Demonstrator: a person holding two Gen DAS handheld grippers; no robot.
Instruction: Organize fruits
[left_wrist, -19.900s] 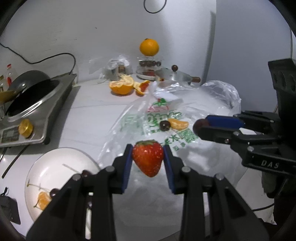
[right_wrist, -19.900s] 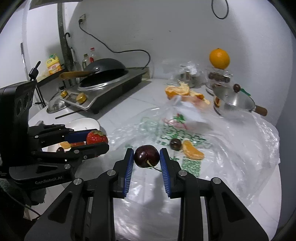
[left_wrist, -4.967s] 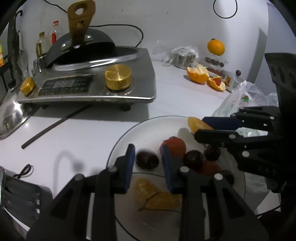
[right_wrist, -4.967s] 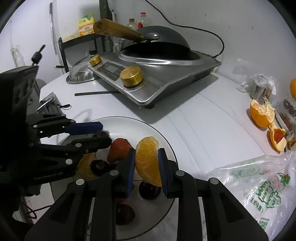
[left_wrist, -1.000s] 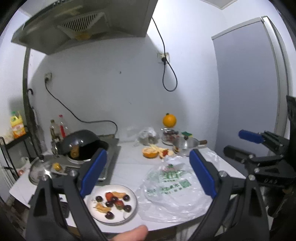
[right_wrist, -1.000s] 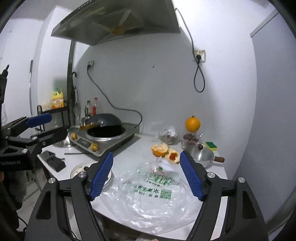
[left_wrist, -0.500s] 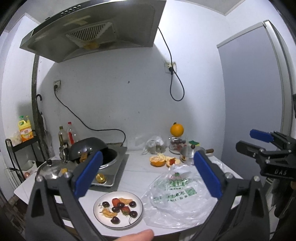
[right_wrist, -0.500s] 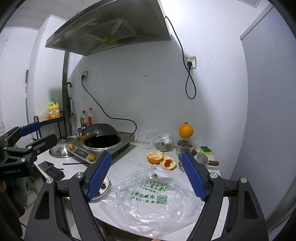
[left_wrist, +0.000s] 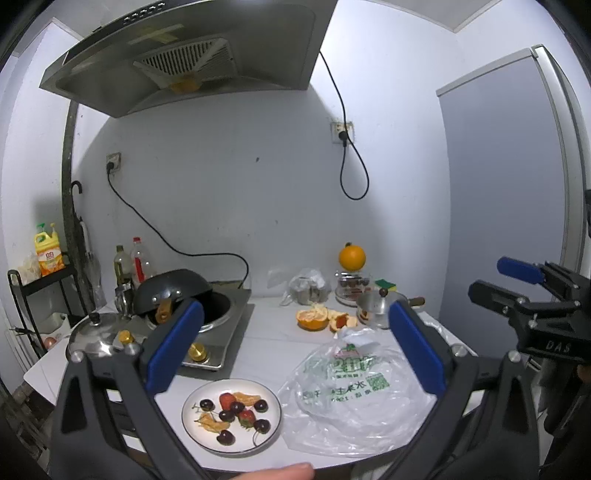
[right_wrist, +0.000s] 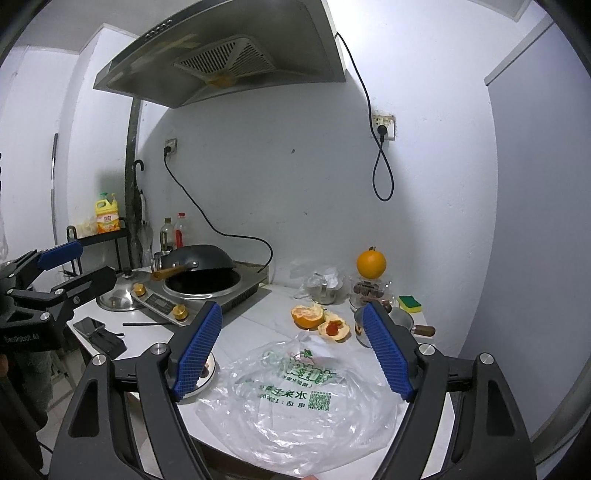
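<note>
A white plate (left_wrist: 274, 416) near the table's front edge holds several dark cherries (left_wrist: 225, 438), strawberries (left_wrist: 246, 416) and orange segments (left_wrist: 248, 398). My left gripper (left_wrist: 295, 309) hangs well back from the table, open wide with nothing between its blue pads. My right gripper (right_wrist: 291, 309) is likewise back from the table, open and empty. It also shows at the right edge of the left wrist view (left_wrist: 517, 280). Its left finger hides most of the plate (right_wrist: 209, 373). An empty clear plastic bag (left_wrist: 354, 384) lies to the right of the plate.
A whole orange (left_wrist: 352, 257) tops a jar at the back, with a peeled orange (left_wrist: 312, 319) in front. At the left stands a cooker with a wok (left_wrist: 173, 291) and a pot lid (left_wrist: 96, 336); a small pan (left_wrist: 380, 304) sits right. A person's fingertip (left_wrist: 273, 470) shows below.
The left jaws have spread a little wider. Both views have shifted only slightly. The fruit on the plate has not moved.
</note>
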